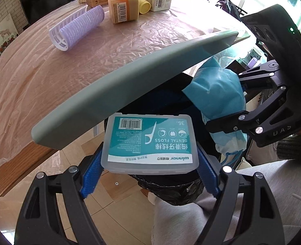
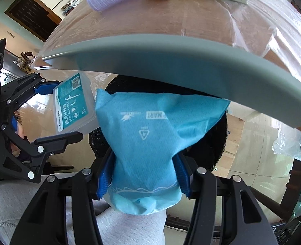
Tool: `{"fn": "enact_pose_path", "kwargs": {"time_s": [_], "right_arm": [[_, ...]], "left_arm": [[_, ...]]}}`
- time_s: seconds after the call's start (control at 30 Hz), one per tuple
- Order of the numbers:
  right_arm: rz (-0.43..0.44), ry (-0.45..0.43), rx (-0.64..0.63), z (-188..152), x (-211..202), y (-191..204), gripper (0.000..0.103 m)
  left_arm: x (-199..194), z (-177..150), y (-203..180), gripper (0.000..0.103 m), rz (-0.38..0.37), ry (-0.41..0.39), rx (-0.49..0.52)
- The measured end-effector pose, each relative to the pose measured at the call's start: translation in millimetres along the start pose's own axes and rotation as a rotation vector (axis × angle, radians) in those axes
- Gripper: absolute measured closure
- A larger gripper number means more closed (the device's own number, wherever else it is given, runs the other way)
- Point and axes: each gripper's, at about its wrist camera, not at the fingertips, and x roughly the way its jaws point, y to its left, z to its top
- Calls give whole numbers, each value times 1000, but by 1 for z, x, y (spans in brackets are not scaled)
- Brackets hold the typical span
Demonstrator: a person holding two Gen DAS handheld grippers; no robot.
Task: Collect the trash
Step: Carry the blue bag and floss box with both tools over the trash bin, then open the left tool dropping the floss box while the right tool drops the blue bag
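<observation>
Left gripper (image 1: 150, 163) clamped wide on translucent plastic dental floss box with teal label (image 1: 149, 143). Right gripper (image 2: 143, 173) pinched narrower on crumpled blue plastic pouch (image 2: 150, 140). Both held over black-lined trash bin (image 1: 170, 185) under raised grey lid (image 1: 130, 85), likely for dropping.

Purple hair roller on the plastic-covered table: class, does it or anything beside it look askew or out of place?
The ribbed purple hair roller lies on its side. Behind it, the pale yellow plastic cup has also tipped over, its mouth facing sideways. Nothing has spilled.
</observation>
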Motion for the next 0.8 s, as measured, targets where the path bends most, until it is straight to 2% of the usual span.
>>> {"fn": "enact_pose_path", "kwargs": {"time_s": [0.17, 0.8], "right_arm": [[8, 9, 14, -1, 6, -5, 54], [12, 18, 86, 5, 17, -12, 54]], "left_arm": [[5, -1, 0, 20, -5, 13, 6], [11, 3, -3, 20, -10, 36, 22]]}}
